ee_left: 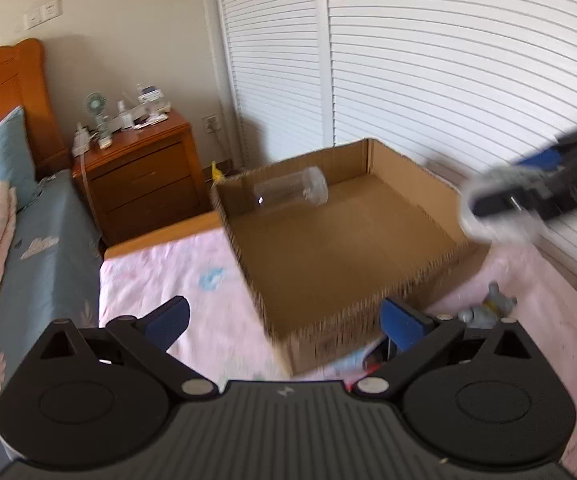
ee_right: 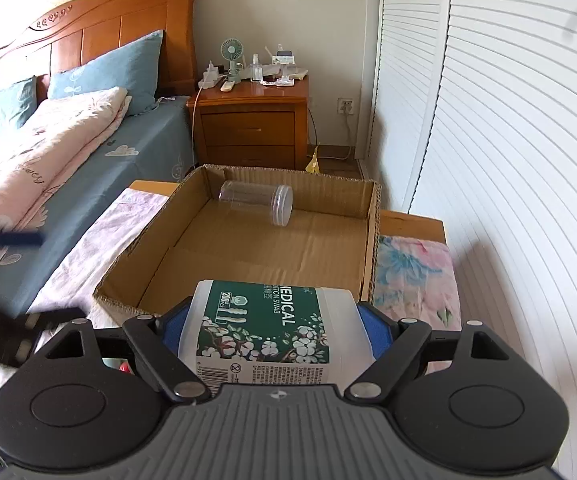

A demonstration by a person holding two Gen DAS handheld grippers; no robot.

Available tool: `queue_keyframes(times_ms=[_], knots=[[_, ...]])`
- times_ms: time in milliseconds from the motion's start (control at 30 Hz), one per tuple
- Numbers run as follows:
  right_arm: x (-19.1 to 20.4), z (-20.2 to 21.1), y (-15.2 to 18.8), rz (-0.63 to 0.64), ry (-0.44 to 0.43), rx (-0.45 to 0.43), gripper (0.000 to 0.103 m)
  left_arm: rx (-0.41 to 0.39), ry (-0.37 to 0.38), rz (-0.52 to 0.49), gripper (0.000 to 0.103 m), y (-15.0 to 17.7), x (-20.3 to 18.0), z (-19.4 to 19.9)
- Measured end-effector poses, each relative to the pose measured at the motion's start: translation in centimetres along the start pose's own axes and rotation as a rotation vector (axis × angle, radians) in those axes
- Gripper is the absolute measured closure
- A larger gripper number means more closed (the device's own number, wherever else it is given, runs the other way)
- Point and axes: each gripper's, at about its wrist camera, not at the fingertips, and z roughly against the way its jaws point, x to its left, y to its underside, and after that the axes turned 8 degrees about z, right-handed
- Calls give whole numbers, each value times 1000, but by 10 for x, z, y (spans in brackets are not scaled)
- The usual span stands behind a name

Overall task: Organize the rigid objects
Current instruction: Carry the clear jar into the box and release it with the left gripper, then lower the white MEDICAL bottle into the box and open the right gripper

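Cardboard box (ee_right: 248,248) already holds the clear jar (ee_right: 256,202); my right gripper (ee_right: 274,330) pinches the cotton swab tub (ee_right: 272,328) at its near edge, left gripper (ee_left: 284,320) spread empty.

Left gripper (ee_left: 284,320) fingers (ee_left: 168,320) spread wide, empty, before cardboard box (ee_left: 328,344) with clear jar (ee_left: 292,192).

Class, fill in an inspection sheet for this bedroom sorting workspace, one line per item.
Surface: floral cloth over a low wooden table.
Job's things: clear jar on its side inside the cardboard box; cotton swab tub held short of the box's near wall.
Clutter: small grey items beside the box, blurred.
Claws: left claw open, empty; right claw gripping the tub.
Cables: cord plugged into the wall socket.
Surroundings: bed, nightstand, louvred doors.
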Motion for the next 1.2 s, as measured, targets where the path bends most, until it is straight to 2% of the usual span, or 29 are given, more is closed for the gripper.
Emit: queue_keyframes(times_ms=[200, 300, 600, 700, 867, 1200], knots=[[-1, -32, -31, 6, 27, 29, 17, -10, -45, 62, 2, 27, 5, 15], [-3, -55, -48, 9, 39, 56, 17, 3, -32, 84, 2, 41, 9, 22], [-12, -128, -85, -5, 97, 110, 16, 28, -57, 113, 2, 62, 18, 26], [-19, -141, -90, -21, 114, 102, 3, 28, -60, 132, 2, 64, 24, 27], [-20, -130, -90, -49, 109, 79, 0, 29, -65, 148, 2, 66, 29, 29], [-4, -92, -76, 12, 105, 51, 0, 26, -42, 140, 2, 69, 21, 38]])
